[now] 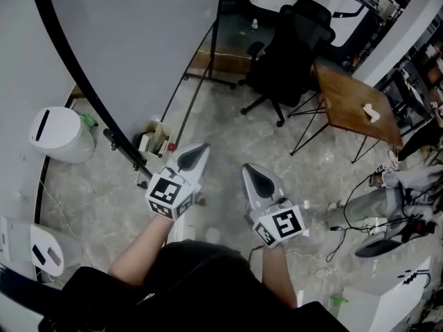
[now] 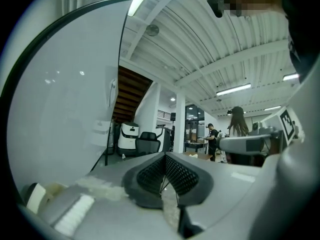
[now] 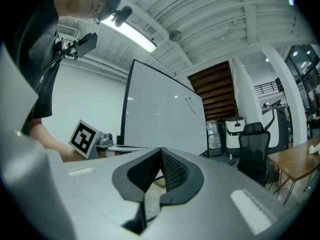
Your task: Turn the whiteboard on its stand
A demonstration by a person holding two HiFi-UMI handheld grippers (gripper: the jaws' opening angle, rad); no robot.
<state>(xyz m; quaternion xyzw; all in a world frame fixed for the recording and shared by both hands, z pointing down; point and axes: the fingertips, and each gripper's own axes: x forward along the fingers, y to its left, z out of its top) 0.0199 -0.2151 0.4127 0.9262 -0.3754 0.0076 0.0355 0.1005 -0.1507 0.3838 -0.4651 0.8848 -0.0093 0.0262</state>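
Observation:
The whiteboard (image 1: 138, 33) is a large white panel in a black frame, standing on thin black legs (image 1: 185, 71) at the upper left of the head view. My left gripper (image 1: 194, 158) is shut and empty, close to the board's lower edge but apart from it. My right gripper (image 1: 254, 177) is beside it, also shut with nothing in it. In the left gripper view the whiteboard (image 2: 65, 109) fills the left side, past the left gripper (image 2: 165, 157). The right gripper view shows the whiteboard (image 3: 160, 114) ahead, beyond the right gripper (image 3: 161, 151).
A black office chair (image 1: 291, 54) and a wooden folding table (image 1: 353, 102) stand behind on the right. A white bin (image 1: 59, 133) sits left of the board, and a small box of supplies (image 1: 156, 144) at its foot. Cables and equipment (image 1: 374, 220) lie on the right floor.

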